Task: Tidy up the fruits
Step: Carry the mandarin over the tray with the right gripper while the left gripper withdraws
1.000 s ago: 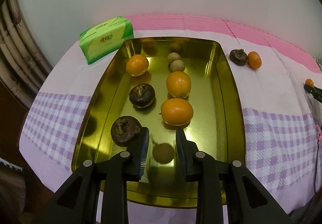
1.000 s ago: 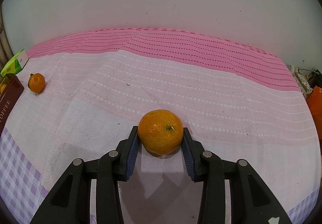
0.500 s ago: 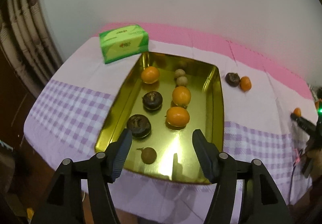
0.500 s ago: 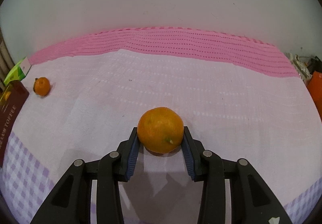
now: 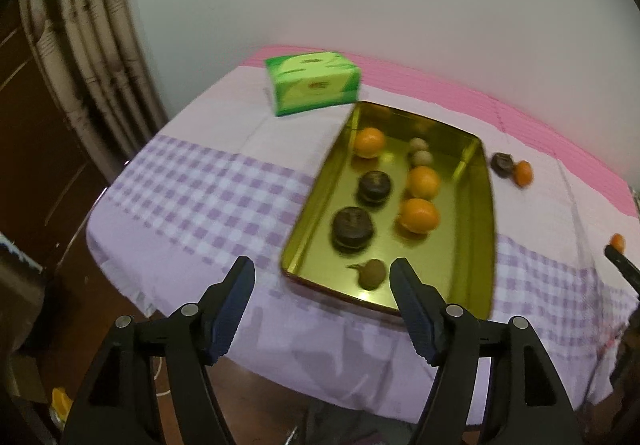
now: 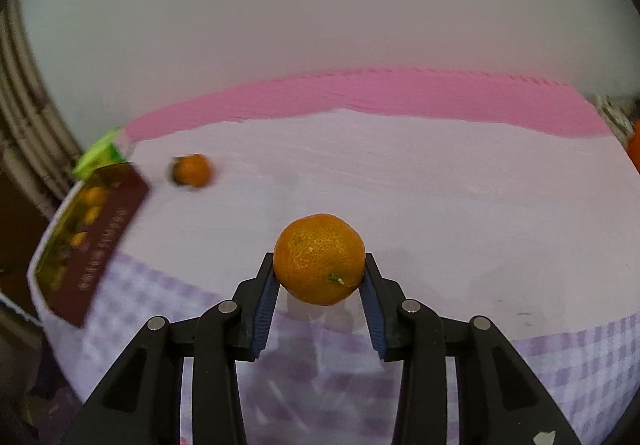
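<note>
Mandarin (image 6: pixel 320 259) clamped between both pads of the right gripper (image 6: pixel 319 281), raised off the pink-and-lilac tablecloth (image 6: pixel 440 185); roughly round, so no clear long axis; green stem nub faces the camera, low and slightly right. Left gripper (image 5: pixel 322 309) spread wide with nothing in it, held off the near edge of the table, fingers pointing at the gold tray's (image 5: pixel 486 205) near short end; left-view frame is blurred. Tray's long axis runs from the near edge toward the far pink band of the cloth, near the table's left half; maroon outer wall shows in the right view. In the tray: three mandarins (image 5: pixel 419 215), one at the far left, two down the right side; two dark mangosteens (image 5: pixel 353 228) down the left side; two small pale round fruits (image 5: pixel 421 158) at the far end; one small brown fruit (image 5: pixel 373 274) near the near rim, stem pointing left. On the cloth just right of the tray's far corner, a dark mangosteen (image 5: pixel 502 163) touching a small loose mandarin (image 5: pixel 523 173). Green tissue box (image 5: pixel 314 87) beside the tray's far left corner.
</note>
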